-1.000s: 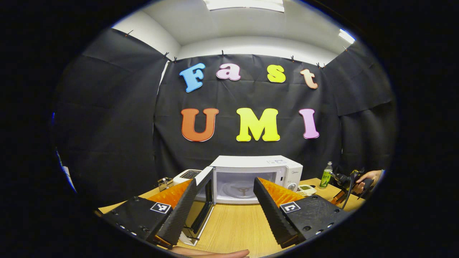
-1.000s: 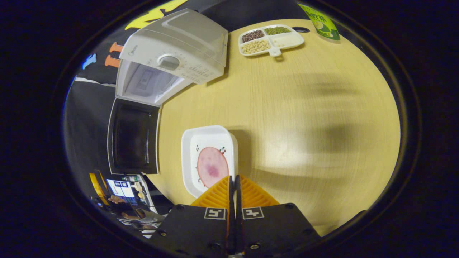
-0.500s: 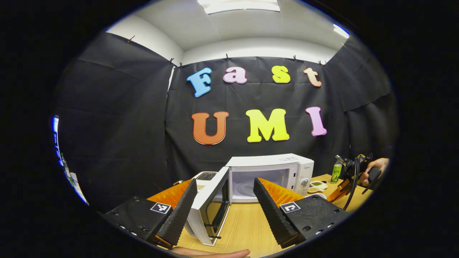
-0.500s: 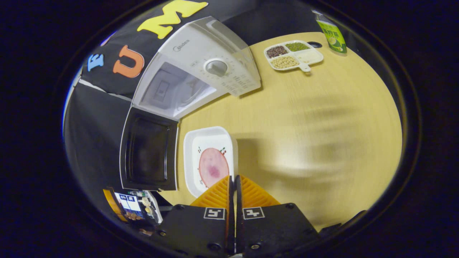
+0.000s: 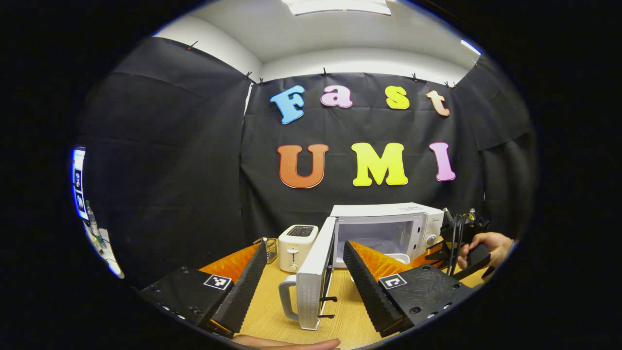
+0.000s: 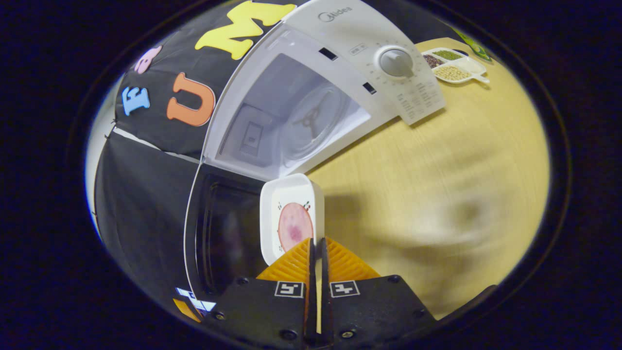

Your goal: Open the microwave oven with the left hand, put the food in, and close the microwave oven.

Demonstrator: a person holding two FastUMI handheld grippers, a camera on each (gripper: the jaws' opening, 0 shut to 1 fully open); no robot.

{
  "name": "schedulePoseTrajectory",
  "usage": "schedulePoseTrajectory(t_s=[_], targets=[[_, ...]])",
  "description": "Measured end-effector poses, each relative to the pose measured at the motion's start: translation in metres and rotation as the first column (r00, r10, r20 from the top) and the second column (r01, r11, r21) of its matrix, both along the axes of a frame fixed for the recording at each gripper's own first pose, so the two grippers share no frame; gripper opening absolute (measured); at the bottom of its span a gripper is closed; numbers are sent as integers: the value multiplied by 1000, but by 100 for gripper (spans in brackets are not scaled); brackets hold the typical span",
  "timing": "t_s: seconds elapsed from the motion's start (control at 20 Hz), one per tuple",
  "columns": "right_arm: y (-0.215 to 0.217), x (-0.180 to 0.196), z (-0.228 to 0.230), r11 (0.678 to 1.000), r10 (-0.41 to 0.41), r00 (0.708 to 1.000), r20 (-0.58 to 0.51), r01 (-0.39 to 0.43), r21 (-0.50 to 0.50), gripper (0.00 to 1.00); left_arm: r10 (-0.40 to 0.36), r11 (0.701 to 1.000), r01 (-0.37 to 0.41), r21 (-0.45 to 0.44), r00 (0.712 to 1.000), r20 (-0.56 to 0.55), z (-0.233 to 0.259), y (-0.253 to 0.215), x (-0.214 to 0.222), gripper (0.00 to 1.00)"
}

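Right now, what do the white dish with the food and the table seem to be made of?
The white dish, held at its rim by the right gripper, looks like glazed ceramic or maybe hard plastic: smooth white surface, raised rim, small printed decoration. I cannot tell which. The table looks like light wood or wood-pattern laminate: fine parallel grain lines and a dull, even finish.

A light wood-grain table (image 6: 437, 160) carries a white microwave oven (image 6: 340, 63), its door (image 5: 316, 277) swung open over the tabletop. At the microwave's nine o'clock in the left gripper view stands a white toaster (image 5: 296, 245), a small wire basket (image 5: 271, 249) just beside it. In the right gripper view, a divided tray of beans and grains (image 6: 454, 65) sits at two o'clock.
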State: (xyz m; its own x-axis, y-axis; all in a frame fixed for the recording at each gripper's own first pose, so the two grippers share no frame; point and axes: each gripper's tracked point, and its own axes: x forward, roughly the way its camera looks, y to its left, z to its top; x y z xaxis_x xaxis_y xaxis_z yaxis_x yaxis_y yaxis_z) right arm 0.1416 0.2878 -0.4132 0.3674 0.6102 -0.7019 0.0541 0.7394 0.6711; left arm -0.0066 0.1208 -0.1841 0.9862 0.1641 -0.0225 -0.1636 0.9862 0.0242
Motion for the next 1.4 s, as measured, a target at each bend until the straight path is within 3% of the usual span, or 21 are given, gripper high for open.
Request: schedulePoseTrajectory(t_s=[0.2,0.45,0.55,0.65,0.7,0.75,0.85,0.9,0.95,1.0,1.05,1.15,1.2,1.25,1.3,1.4], targets=[[20,48,-5,981,-192,975,112,188,46,7,13,999,-13,41,1000,7,0,12,-2,94],[20,109,-22,891,-446,885,134,427,152,6,2,1000,-1,26,1000,-6,-15,15,8,94],[24,127,-33,876,-478,870,121,460,147,6,-16,1000,15,-16,1000,-16,-20,13,10,94],[30,147,-40,838,-539,834,113,519,170,7,-16,999,16,-29,1000,-15,-20,15,13,94],[33,158,-43,804,-585,805,98,561,197,7,-11,999,11,-30,1000,-10,-18,17,14,84],[34,166,-47,776,-622,778,90,596,208,7,-8,1000,8,-30,1000,-4,-17,17,14,94],[30,181,-60,712,-699,707,107,674,199,6,-8,1000,8,-23,1000,7,-13,15,14,94],[27,187,-65,674,-737,664,123,713,192,6,-10,1000,10,-15,1000,11,-12,13,14,84],[23,191,-67,639,-769,626,132,745,191,6,-4,1000,4,1,1000,17,-12,13,12,84],[20,197,-66,595,-804,579,136,775,215,7,2,1000,-2,16,1000,26,-11,12,12,94],[18,200,-66,571,-821,551,150,790,223,7,1,1000,-1,23,1000,29,-11,9,13,94],[22,200,-65,567,-823,539,177,795,214,9,-4,1000,4,25,1000,25,-15,2,16,94],[25,200,-65,580,-814,550,189,787,209,10,-7,1000,7,20,1000,27,-14,1,15,93],[30,202,-67,603,-797,570,198,771,206,2,-8,1000,7,7,999,37,-12,0,14,93],[34,201,-66,621,-784,590,194,756,209,11,-10,1000,11,-10,998,57,-9,-1,12,94],[38,201,-67,630,-777,603,183,744,224,11,-35,998,39,-45,996,87,-4,-7,11,93]])
